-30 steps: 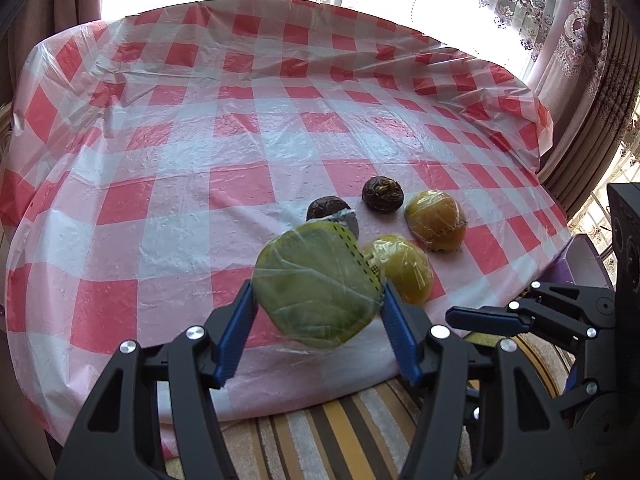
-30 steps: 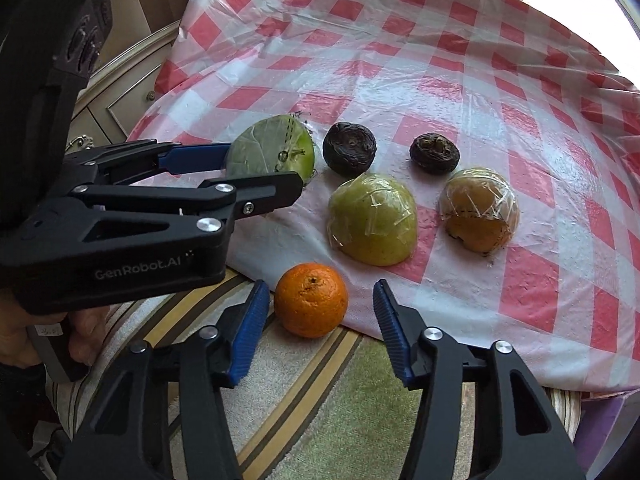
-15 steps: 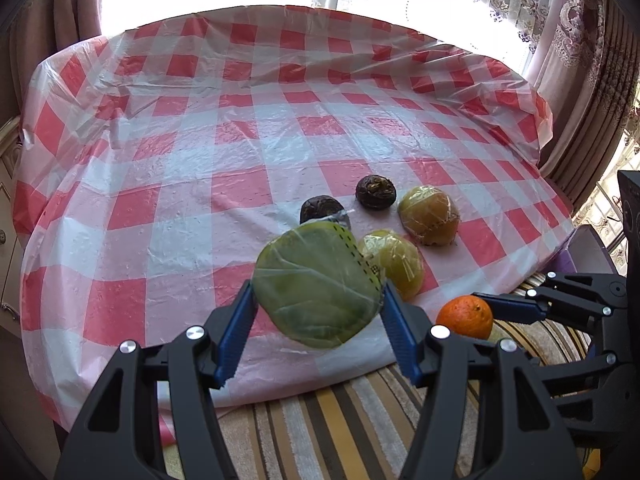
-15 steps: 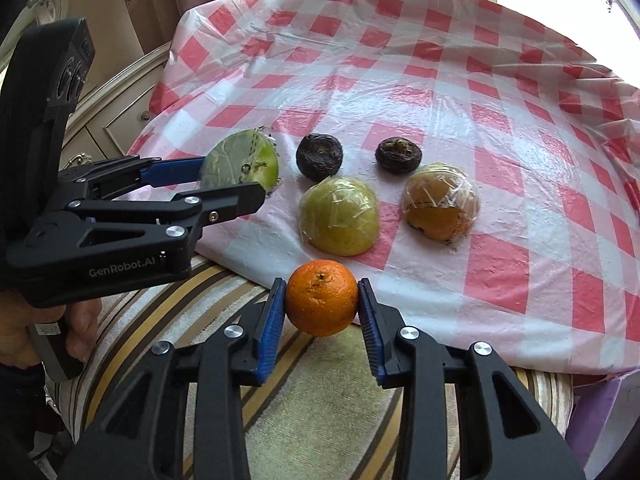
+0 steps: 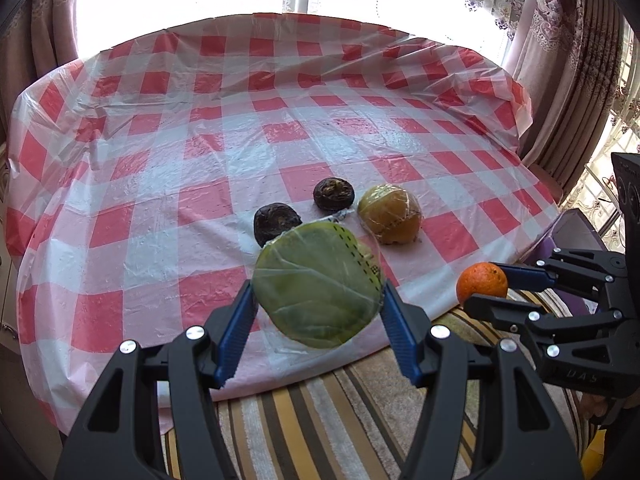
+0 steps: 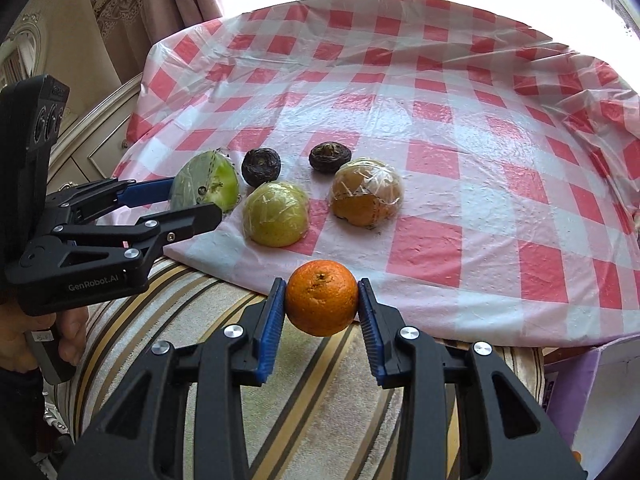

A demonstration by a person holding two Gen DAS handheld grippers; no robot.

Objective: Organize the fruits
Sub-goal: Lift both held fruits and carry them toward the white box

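Observation:
My left gripper (image 5: pixel 318 308) is shut on a plastic-wrapped green fruit half (image 5: pixel 318 290) and holds it above the table's near edge; the fruit also shows in the right wrist view (image 6: pixel 206 184). My right gripper (image 6: pixel 322 300) is shut on an orange (image 6: pixel 322 298) and holds it above the striped cushion, just off the table edge; the orange shows in the left wrist view (image 5: pixel 482 282). On the red-checked tablecloth (image 6: pixel 460 120) lie a wrapped yellow-green half (image 6: pixel 276 214), a wrapped brownish-orange half (image 6: pixel 366 192) and two dark round fruits (image 6: pixel 261 166) (image 6: pixel 330 156).
A striped cushion (image 6: pixel 340 400) lies below the table's near edge. Curtains (image 5: pixel 560 60) hang at the far right and a pale cabinet (image 6: pixel 92 136) stands at the left. A purple object (image 5: pixel 576 232) sits by the table's right corner.
My right gripper has closed on the orange and lifted it off the cushion. Both grippers have drawn back from the table, the left still holding the green half.

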